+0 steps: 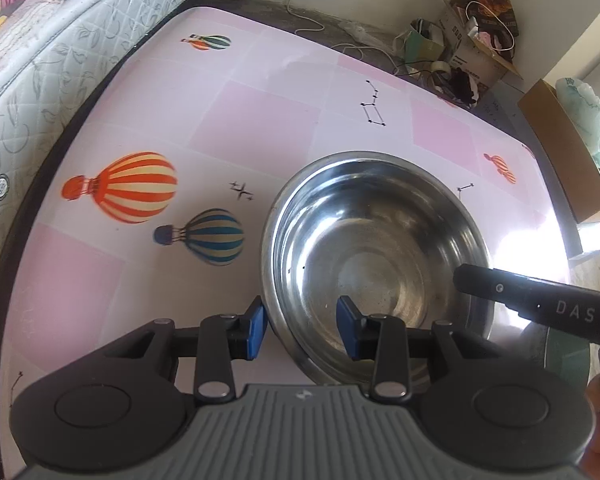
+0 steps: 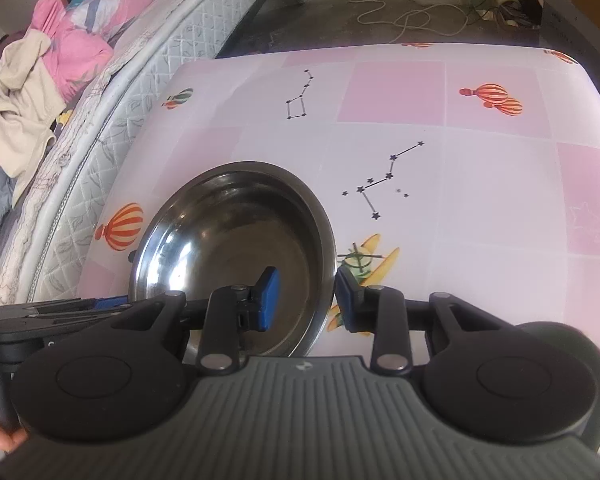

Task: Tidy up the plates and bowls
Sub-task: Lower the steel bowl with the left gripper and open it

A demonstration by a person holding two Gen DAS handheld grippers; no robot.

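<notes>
A round stainless steel bowl [image 1: 376,256] stands on the pink patterned table [image 1: 148,112]; it also shows in the right wrist view [image 2: 236,248]. My left gripper [image 1: 302,330] is open and straddles the bowl's near left rim, one blue pad outside and one inside. My right gripper [image 2: 306,298] is open and straddles the bowl's right rim the same way. The right gripper's black finger [image 1: 532,296] reaches in from the right in the left wrist view. No plates are in view.
A mattress [image 1: 40,60] with bedding runs along the table's left edge. Cardboard boxes and clutter [image 1: 468,48] with white cables lie on the floor beyond the far edge. A green-topped object [image 1: 568,356] sits near the bowl's right side.
</notes>
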